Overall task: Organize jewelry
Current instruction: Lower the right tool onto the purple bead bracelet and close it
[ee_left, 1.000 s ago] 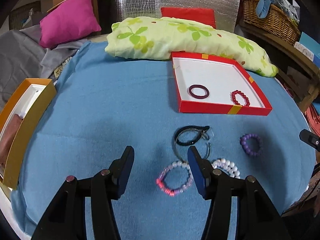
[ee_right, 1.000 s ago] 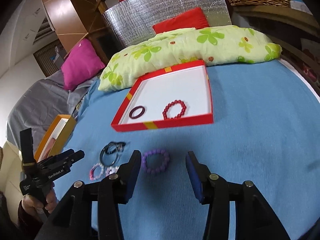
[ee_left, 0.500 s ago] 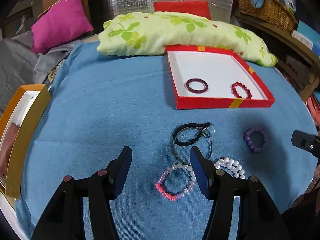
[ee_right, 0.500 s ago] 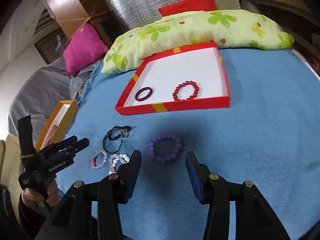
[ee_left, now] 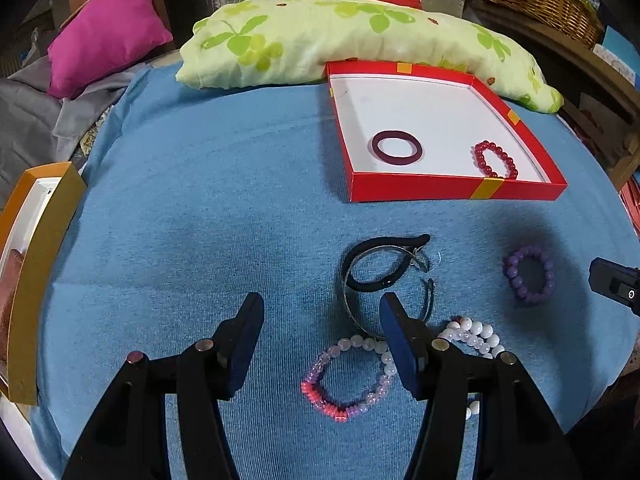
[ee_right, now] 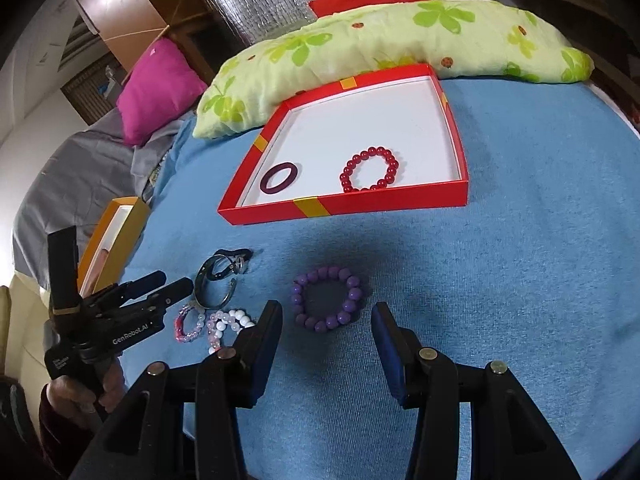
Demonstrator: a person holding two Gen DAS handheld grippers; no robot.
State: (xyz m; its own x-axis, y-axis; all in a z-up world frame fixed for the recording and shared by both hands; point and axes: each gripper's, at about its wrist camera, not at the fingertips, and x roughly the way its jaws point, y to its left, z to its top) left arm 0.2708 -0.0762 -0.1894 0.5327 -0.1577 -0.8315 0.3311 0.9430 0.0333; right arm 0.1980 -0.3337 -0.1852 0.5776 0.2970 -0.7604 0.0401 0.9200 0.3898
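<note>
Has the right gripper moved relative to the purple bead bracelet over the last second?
Yes. The right gripper has backed off toward the near edge: the purple bead bracelet, earlier level with its fingertips, now lies just ahead of them, unmoved beside the red tray.

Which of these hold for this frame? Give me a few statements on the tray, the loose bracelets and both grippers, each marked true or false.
1. The red tray holds two pieces. True: the dark ring and the red bead bracelet.
2. The purple bead bracelet lies in the tray. False: it lies on the blue cloth.
3. The right gripper holds a bracelet. False: its fingers are open and empty.
4. The left gripper is open. True.
</note>
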